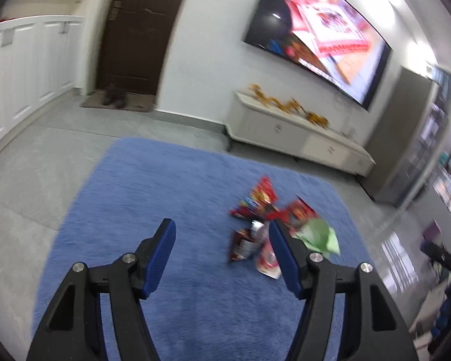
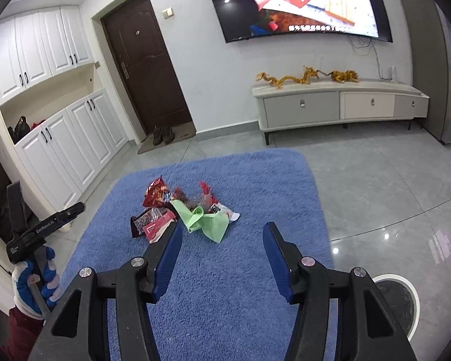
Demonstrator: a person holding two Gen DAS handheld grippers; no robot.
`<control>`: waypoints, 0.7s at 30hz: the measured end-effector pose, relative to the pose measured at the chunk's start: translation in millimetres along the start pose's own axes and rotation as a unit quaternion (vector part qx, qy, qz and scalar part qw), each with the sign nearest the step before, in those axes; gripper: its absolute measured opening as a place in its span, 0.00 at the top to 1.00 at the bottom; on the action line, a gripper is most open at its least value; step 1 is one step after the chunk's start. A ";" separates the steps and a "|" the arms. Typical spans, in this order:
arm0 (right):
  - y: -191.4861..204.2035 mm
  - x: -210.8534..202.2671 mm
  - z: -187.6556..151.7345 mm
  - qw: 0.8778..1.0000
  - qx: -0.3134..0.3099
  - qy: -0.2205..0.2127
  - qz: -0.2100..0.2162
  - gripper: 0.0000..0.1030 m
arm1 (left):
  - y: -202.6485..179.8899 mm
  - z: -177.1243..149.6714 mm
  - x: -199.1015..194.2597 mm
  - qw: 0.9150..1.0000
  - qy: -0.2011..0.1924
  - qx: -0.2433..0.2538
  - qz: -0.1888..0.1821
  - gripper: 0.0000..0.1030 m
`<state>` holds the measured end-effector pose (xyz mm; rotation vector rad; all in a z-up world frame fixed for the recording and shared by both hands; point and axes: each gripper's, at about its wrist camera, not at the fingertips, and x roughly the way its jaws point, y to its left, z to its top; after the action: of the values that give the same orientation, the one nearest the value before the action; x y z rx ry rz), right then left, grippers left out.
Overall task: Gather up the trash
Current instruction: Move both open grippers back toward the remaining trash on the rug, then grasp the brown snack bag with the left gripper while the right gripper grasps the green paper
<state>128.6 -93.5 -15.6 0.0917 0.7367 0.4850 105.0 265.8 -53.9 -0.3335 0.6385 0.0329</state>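
A pile of trash lies on a blue rug: red snack wrappers, a dark wrapper, a crumpled green bag and a white wrapper. In the left wrist view the same pile shows with red wrappers, the green bag and a white wrapper. My left gripper is open and empty, above the rug, left of the pile. My right gripper is open and empty, just short of the pile.
A round white-rimmed bin stands on the grey tile floor at lower right. A low TV cabinet and a wall screen are ahead. White cupboards and a dark door are to the left.
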 end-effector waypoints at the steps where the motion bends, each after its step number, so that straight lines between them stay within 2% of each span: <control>1: 1.6 7.0 0.0 1.000 -0.002 0.006 0.002 0.48 | -5.2 -1.2 6.8 1.000 0.007 0.009 -0.006 0.39; 7: 9.5 49.0 1.4 0.999 -0.020 0.035 0.020 0.48 | -30.0 -6.1 58.9 0.997 0.057 0.049 -0.033 0.43; 11: 20.2 84.3 2.7 0.997 -0.039 0.055 0.033 0.48 | -23.8 -7.0 92.5 0.994 0.088 0.043 -0.045 0.48; 15: 31.6 115.8 3.4 0.995 -0.059 0.069 0.037 0.48 | -17.5 -10.2 115.2 0.993 0.106 0.034 -0.051 0.50; 21: 38.1 155.6 1.4 0.993 -0.088 0.078 0.016 0.48 | -13.8 -19.1 135.1 0.990 0.124 0.023 -0.069 0.57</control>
<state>213.5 11.3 -102.1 -0.1009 0.8426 0.5901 204.4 237.0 -143.8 -0.3399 0.8600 -0.1576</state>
